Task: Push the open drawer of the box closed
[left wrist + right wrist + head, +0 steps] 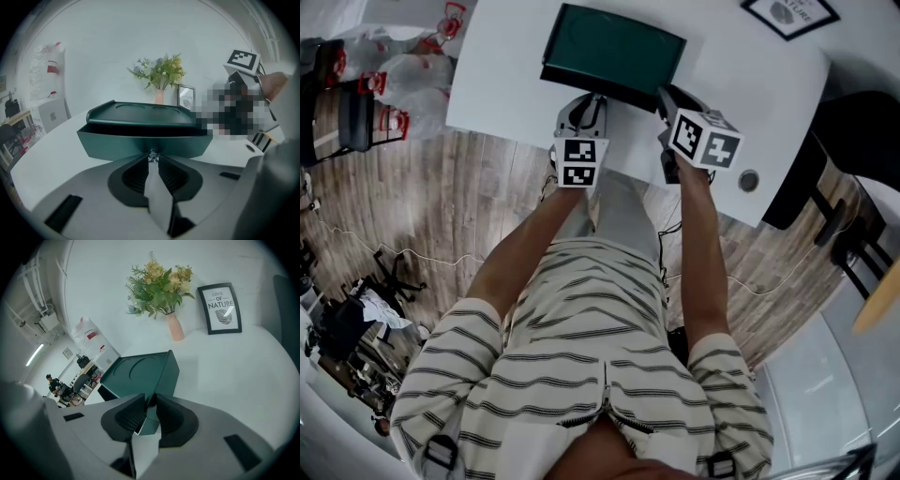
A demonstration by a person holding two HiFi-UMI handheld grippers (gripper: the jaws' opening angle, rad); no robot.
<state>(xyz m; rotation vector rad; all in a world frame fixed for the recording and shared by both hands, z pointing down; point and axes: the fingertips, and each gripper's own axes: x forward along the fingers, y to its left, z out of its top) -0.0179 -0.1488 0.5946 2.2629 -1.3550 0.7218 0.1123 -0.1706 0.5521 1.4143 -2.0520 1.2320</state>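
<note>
Right, near end first: left gripper pinched nearly shut, tips meeting on the small drawer knob, seemingly gripping it. Right gripper also almost closed, holding nothing, tips against the near right corner of the green box. Drawer part-open, dead at 12 o'clock of the left gripper, front panel running 9-to-3 across it. Left clearly the nearer, better-centred one. Probably needs a straight shove toward 12, square to the panel. Beyond, on the white table: flower vase, framed print.
</note>
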